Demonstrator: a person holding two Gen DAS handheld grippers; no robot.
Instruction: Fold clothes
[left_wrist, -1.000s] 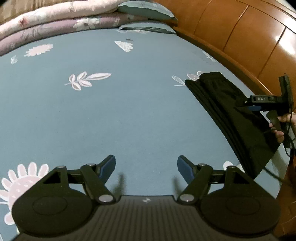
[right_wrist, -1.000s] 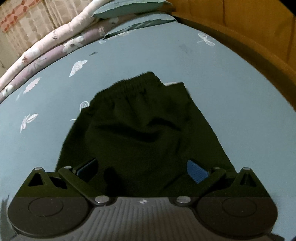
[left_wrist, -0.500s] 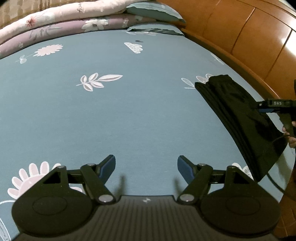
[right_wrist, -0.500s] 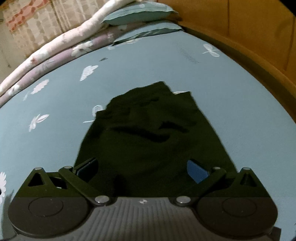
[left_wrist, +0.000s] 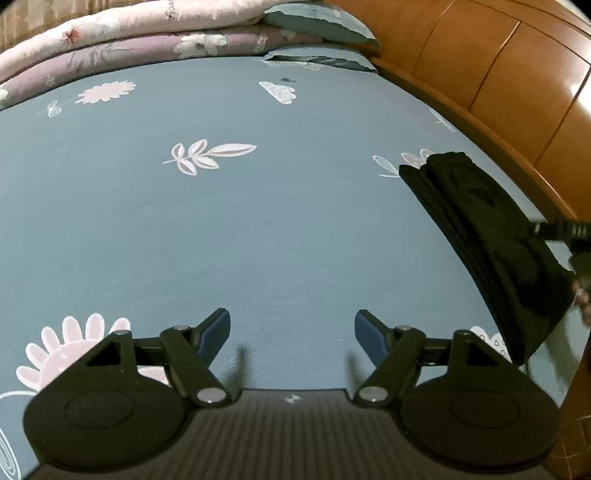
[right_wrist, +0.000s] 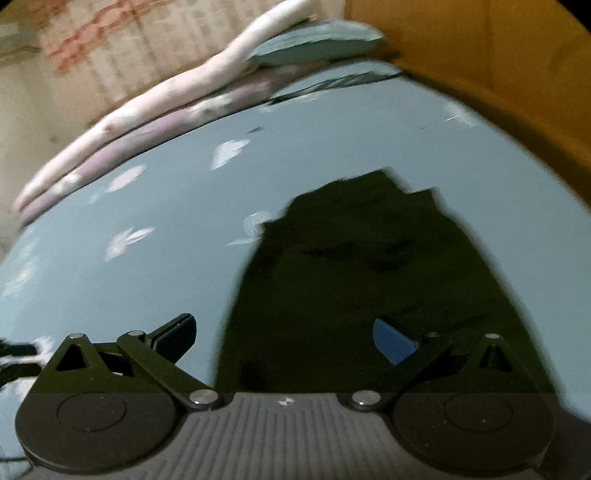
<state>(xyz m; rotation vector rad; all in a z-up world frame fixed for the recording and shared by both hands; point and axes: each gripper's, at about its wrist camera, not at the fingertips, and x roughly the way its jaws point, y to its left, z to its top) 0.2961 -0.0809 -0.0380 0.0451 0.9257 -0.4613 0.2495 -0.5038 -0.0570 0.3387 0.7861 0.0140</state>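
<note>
A folded black garment (left_wrist: 487, 236) lies on the blue patterned bed sheet (left_wrist: 221, 221) near the bed's right side. In the right wrist view the same black garment (right_wrist: 369, 280) fills the lower middle, just ahead of my right gripper (right_wrist: 284, 336), which stands open above its near edge with nothing between the fingers. This view is motion-blurred. My left gripper (left_wrist: 291, 332) hangs open over bare sheet, well left of the garment. Part of the right gripper's body and a hand (left_wrist: 581, 295) show at the right edge of the left wrist view.
Rolled quilts (left_wrist: 129, 40) and pillows (left_wrist: 317, 22) are stacked along the far end of the bed. A wooden headboard panel (left_wrist: 498, 74) runs along the right side, close to the garment. The sheet to the left of the garment lies flat.
The right wrist view has swung to the left and drawn back a little from the garment, now blurred. The left gripper shifted slightly; the garment stays put on the sheet.
</note>
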